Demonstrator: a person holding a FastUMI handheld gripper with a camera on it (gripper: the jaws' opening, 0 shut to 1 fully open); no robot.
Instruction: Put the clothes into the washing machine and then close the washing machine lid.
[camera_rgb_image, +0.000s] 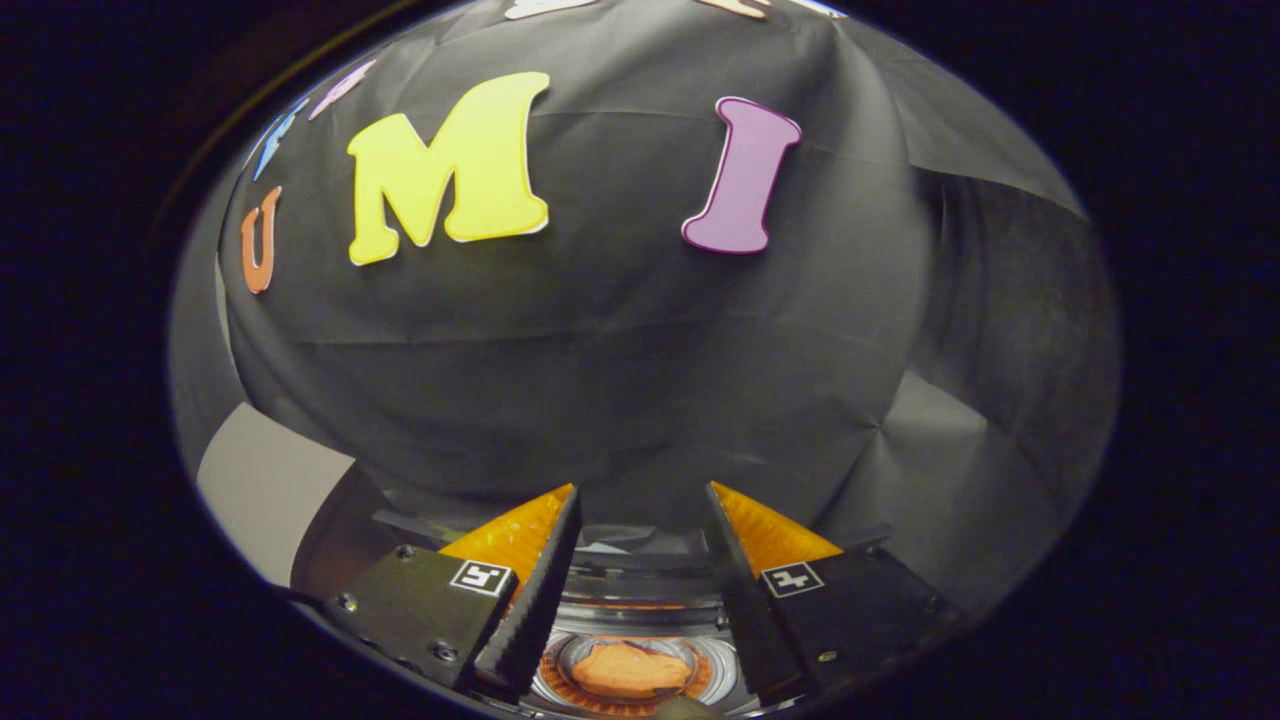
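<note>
Clothes lie in the washing machine below parted tongs.

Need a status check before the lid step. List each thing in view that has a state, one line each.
gripper: jaws open, nothing between them, pointing at the booth wall above the machine.
washing machine: open at the top, drum showing below the jaws; whether a lid is up cannot be told.
orange cloth: lying bunched inside the drum, free of the jaws.
</note>
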